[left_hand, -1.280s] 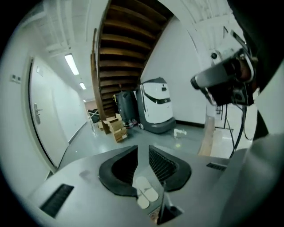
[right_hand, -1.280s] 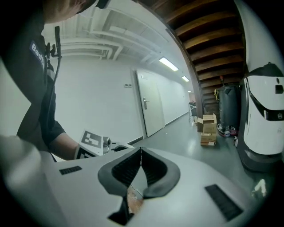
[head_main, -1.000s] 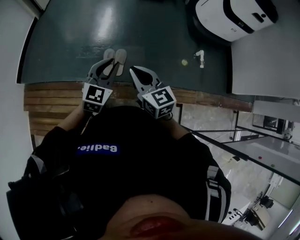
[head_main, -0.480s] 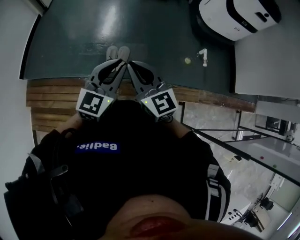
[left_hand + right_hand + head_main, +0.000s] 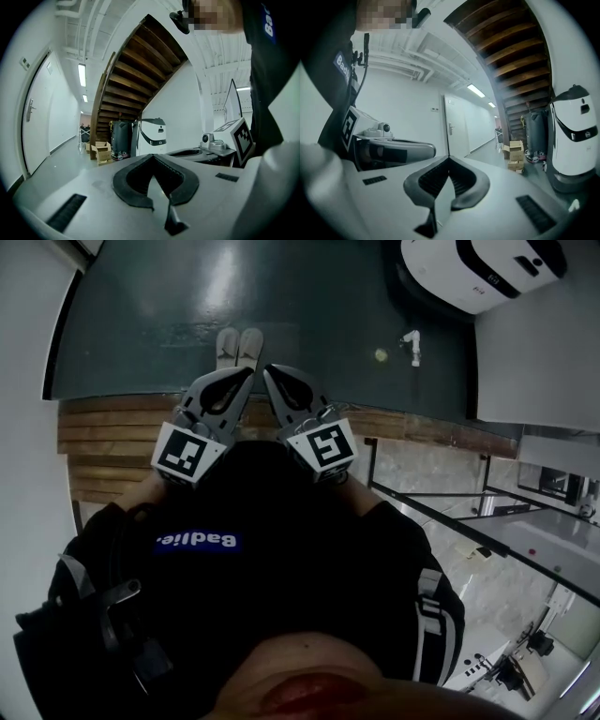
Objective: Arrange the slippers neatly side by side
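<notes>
Two pale slippers [image 5: 238,346] lie side by side on the dark floor, toes pointing away, just beyond the wooden step. My left gripper [image 5: 248,371] hovers near their heels without touching them. Its jaws have just been closing and now meet at the tips with nothing between them. In the left gripper view, the left gripper [image 5: 152,155] points level down a corridor. My right gripper [image 5: 267,369] is close beside it, also shut and empty. The right gripper [image 5: 449,158] likewise looks out level in the right gripper view. Neither gripper view shows the slippers.
Wooden steps [image 5: 103,442] lie under the grippers. A white machine [image 5: 478,273] stands at the far right, with a small white object [image 5: 412,343] and a yellowish ball [image 5: 381,355] on the floor near it. Cardboard boxes [image 5: 101,151] sit under the staircase.
The left gripper has risen and swung toward the right one, and its jaws have shut empty. The right gripper has lifted a little. The tips now sit close together.
</notes>
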Demonstrator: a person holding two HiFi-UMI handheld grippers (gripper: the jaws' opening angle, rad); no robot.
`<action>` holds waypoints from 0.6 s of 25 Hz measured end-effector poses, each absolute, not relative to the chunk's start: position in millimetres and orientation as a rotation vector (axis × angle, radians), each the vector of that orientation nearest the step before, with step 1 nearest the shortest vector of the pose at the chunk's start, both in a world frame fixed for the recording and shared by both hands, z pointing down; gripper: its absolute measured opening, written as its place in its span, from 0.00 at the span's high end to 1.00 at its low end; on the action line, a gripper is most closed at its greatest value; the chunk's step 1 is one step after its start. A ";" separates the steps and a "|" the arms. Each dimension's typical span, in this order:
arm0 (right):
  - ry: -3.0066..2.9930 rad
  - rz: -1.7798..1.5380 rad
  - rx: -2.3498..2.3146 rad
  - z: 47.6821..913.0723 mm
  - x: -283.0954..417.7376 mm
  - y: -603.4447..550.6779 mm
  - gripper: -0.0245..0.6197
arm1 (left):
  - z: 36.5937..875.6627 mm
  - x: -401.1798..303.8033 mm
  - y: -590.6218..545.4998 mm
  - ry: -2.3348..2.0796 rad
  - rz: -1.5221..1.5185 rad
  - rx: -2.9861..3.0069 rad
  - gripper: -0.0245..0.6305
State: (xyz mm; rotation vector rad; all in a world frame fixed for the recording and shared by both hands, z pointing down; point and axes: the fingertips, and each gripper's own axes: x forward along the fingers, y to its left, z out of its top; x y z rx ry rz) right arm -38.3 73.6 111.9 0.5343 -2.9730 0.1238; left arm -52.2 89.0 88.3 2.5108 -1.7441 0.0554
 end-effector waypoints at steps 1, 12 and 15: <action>-2.978 0.137 0.528 113.0 -38.4 73.8 0.96 | 88.1 -51.0 88.8 -1.741 0.061 2.517 0.96; -3.003 0.104 0.526 105.0 -39.6 77.3 0.96 | 87.8 -48.6 88.4 -1.730 0.066 2.535 0.96; -3.003 0.099 0.531 104.3 -39.7 75.6 0.96 | 87.1 -48.5 86.6 -1.728 0.061 2.538 0.96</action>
